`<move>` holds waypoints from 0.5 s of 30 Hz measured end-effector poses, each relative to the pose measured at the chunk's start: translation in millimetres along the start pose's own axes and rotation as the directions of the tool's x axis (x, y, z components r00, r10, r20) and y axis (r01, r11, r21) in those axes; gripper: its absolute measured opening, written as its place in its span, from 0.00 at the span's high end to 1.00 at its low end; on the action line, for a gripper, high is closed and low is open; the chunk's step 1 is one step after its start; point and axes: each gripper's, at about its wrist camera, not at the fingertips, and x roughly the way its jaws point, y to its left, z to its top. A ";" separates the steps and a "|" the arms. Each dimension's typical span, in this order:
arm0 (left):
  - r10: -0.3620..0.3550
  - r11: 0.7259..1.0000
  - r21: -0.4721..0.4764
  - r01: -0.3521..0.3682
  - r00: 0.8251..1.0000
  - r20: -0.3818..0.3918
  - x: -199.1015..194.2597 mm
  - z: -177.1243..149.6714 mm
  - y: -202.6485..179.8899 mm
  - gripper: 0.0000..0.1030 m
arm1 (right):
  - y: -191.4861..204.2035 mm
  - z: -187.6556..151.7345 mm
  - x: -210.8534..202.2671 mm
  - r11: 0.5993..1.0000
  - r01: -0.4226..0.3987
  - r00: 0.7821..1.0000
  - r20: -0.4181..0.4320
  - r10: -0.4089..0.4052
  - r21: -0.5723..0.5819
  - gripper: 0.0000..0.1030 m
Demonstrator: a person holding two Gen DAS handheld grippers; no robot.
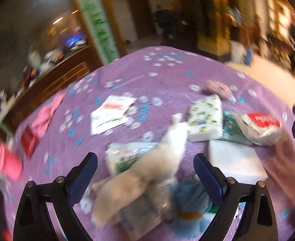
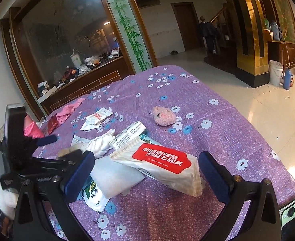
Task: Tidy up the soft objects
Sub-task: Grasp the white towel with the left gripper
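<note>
My left gripper point(image 1: 145, 172) is open over a white glove point(image 1: 157, 158) that lies between its fingers, blurred by motion. My right gripper point(image 2: 147, 170) is open and empty above a wet-wipe pack with a red label point(image 2: 159, 166); the pack also shows in the left wrist view point(image 1: 261, 128). The glove point(image 2: 101, 142) lies on the purple flowered cloth point(image 2: 207, 124) by a tissue pack point(image 2: 129, 134), which has a yellow print in the left wrist view point(image 1: 205, 118). A pink fluffy toy point(image 2: 163, 115) sits farther back. The left gripper's body point(image 2: 27, 160) shows at the left.
A white foam pad point(image 2: 115, 178), a green-printed sachet point(image 2: 95, 198), a white sachet with red print point(image 2: 97, 118), a pink cloth point(image 2: 69, 110) and a red packet point(image 2: 52, 124) lie on the cloth. A phone point(image 2: 291, 212) is at the lower right. A wooden cabinet point(image 2: 83, 84) stands behind.
</note>
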 end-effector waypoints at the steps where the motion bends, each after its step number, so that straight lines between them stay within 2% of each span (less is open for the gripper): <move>1: 0.017 0.999 0.045 -0.017 1.000 -0.016 8.3 2.3 -8.3 0.05 | 0.9 -0.3 0.8 1.000 0.002 1.000 -0.003 -0.002 -0.005 0.00; 3: 0.054 0.994 0.093 -0.049 0.998 -0.042 21.1 4.9 -15.6 0.08 | 2.1 -1.1 1.9 1.000 0.004 1.000 -0.007 -0.004 -0.013 0.00; 5: 0.004 0.999 0.048 -0.001 0.997 -0.071 22.8 5.4 -11.1 0.57 | 2.5 -1.7 2.8 1.000 0.014 1.000 -0.006 -0.014 -0.018 0.00; 6: -0.025 1.000 0.015 0.027 0.994 -0.111 24.9 4.1 -6.6 0.57 | 2.2 -2.0 3.1 1.000 0.017 1.000 -0.007 -0.018 -0.019 0.00; 9: -0.027 1.000 -0.017 0.026 0.996 -0.085 8.8 -4.2 2.6 0.58 | 2.2 -2.0 5.2 1.000 0.022 1.000 -0.011 -0.022 -0.020 0.00; 15: -0.075 0.986 -0.150 0.079 0.997 0.034 -64.5 -24.7 23.1 0.58 | 4.0 -2.9 5.2 0.999 0.037 0.999 -0.008 -0.038 -0.032 0.00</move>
